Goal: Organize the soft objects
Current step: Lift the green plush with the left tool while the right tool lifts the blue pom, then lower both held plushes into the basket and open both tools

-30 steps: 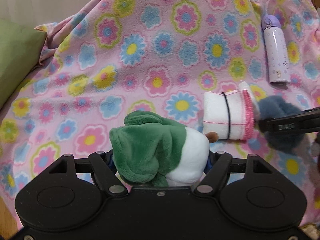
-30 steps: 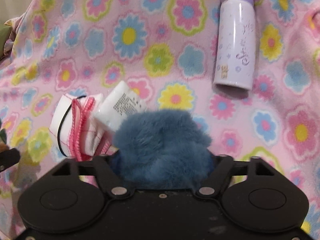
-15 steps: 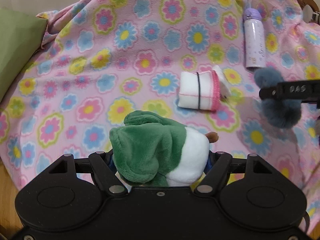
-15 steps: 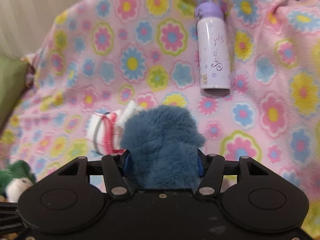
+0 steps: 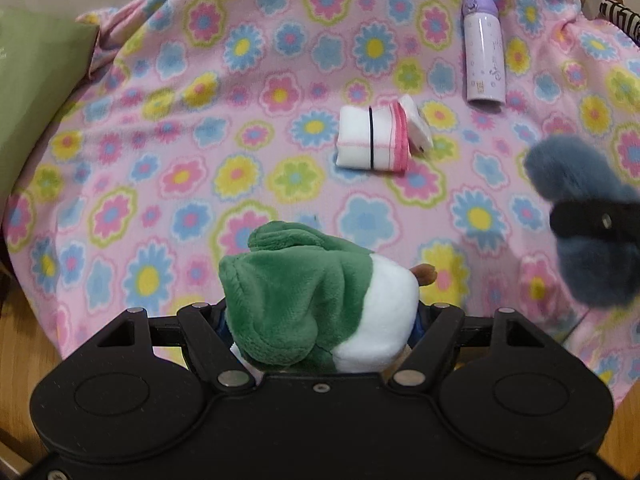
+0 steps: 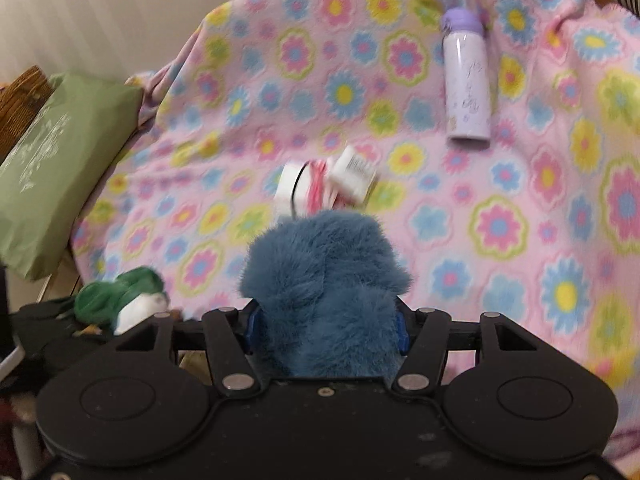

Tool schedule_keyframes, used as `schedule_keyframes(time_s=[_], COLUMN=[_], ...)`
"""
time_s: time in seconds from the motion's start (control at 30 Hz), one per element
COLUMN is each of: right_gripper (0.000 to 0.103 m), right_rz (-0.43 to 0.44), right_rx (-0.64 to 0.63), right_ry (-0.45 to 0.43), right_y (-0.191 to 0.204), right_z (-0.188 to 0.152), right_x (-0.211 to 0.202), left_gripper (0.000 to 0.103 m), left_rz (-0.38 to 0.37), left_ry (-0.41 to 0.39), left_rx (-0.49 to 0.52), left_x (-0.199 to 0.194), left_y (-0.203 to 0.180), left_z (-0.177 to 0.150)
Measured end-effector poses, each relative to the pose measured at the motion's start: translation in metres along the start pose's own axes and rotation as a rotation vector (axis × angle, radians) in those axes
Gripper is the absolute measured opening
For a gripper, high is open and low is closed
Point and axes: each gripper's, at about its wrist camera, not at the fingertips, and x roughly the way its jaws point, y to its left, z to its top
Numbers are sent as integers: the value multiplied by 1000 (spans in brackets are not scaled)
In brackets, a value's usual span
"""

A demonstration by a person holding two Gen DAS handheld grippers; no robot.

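Green-and-white plush toy point(image 5: 320, 300) is sitting clamped in the left gripper point(image 5: 320, 320) above the floral blanket point(image 5: 240, 80). Blue furry toy point(image 6: 324, 288) is sitting gripped in the right gripper point(image 6: 324, 328). Banded cloth roll point(image 5: 370, 142), possibly socks, is lying at 12 o'clock, bottle point(image 5: 483, 48) at 1 o'clock.

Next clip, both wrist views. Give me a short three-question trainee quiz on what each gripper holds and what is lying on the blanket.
1. What does the left gripper hold?
2. True or false: the purple bottle stands upright on the floral blanket.
3. Which lies nearest the bottle: (a) the green cushion, (b) the folded white cloth bundle?

Key: 1. The green and white plush toy; the right gripper has the blue furry toy. 2. False, on its side. 3. b.
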Motion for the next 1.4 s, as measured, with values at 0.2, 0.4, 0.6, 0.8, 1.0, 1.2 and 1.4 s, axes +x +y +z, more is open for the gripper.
schedule_keyframes(time_s=[0.2,0.4,0.6,0.8,1.0,1.2,1.4], right_gripper=[58,59,59,70,73,73,73], right_rz=[8,1,1,-5,4,2,-2], right_rx=[7,20,31,19,1,3,6], right_ry=[85,176,232,232,229,237,234], right_y=[10,14,17,21,23,21,20], right_z=[-29,-54,-67,-67,-65,-65,-66], right_x=[-8,-6,-5,-7,-6,-3,-3], left_gripper=[69,69,70,71,76,76,78], left_rz=[-10,-13,-25,-46,-65,-69,-67], left_ry=[72,131,169,196,216,219,223], left_rx=[-47,-77,-107,-97,-93,-76,-71], left_x=[5,8,9,8,8,8,9], left_y=[0,2,8,9,9,7,7], left_z=[-18,-35,-49,-57,-61,-61,-60])
